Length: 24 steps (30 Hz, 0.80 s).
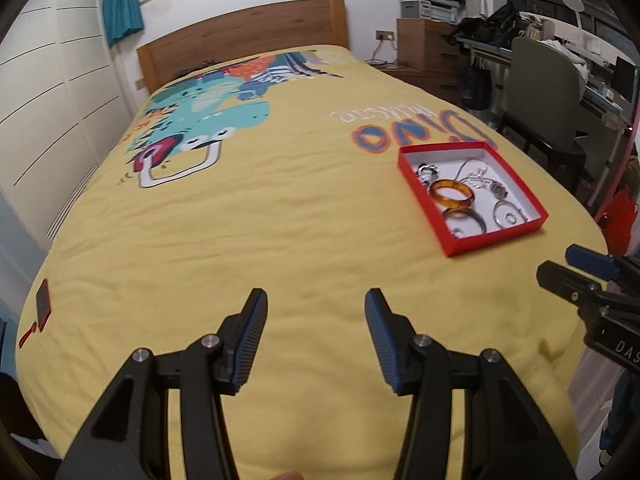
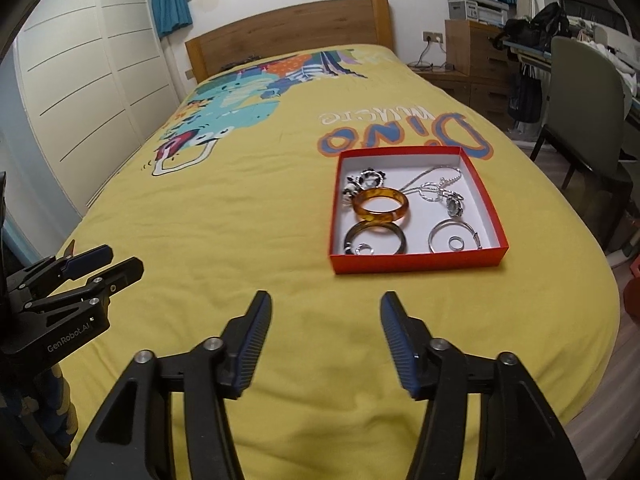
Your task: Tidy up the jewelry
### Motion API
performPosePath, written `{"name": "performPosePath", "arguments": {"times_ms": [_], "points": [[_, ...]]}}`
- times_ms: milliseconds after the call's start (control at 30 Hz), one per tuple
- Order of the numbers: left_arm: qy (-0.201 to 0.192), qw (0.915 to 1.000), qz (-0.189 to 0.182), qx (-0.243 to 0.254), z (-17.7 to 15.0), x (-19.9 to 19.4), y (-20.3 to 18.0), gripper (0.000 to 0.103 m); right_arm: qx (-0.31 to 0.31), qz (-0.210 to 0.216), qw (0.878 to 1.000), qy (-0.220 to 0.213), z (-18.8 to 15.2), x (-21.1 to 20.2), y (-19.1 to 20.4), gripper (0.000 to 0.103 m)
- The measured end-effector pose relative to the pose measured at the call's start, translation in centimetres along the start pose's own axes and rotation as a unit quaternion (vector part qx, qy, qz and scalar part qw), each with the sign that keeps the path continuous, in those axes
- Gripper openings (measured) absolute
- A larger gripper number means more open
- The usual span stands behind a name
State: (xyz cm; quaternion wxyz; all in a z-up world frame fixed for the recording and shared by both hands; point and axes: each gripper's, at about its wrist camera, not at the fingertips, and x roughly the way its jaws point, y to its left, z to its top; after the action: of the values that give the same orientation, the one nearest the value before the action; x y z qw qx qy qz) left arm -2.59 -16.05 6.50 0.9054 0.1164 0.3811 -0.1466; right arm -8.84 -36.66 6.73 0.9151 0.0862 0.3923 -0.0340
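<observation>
The red box [image 2: 416, 258] of jewelry sits on the yellow bedspread [image 2: 260, 240], just below the upside-down print "Dino", with an amber bangle [image 2: 380, 205] among silver rings and chains. My right gripper [image 2: 325, 340] and left gripper [image 1: 315, 340] hover near it, jaws apart and empty. The left one's body reads "GenRobot.AI".

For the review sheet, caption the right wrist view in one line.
Open right gripper hovers over yellow bedspread before a red box of bangles, rings and chains.
</observation>
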Motion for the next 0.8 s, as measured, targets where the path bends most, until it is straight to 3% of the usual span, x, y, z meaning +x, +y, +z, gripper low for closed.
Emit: {"name": "performPosePath", "arguments": {"times_ms": [333, 800], "points": [[0.008, 0.9994, 0.02, -0.026, -4.1, -1.4, 2.7, 0.049, -0.009, -0.014, 1.0, -0.015, -2.2, -0.9, 2.6, 0.08], [0.006, 0.9986, 0.025, -0.047, -5.6, -2.3, 4.0, 0.054, -0.011, -0.026, 1.0, -0.011, -3.8, -0.5, 3.0, 0.091]]}}
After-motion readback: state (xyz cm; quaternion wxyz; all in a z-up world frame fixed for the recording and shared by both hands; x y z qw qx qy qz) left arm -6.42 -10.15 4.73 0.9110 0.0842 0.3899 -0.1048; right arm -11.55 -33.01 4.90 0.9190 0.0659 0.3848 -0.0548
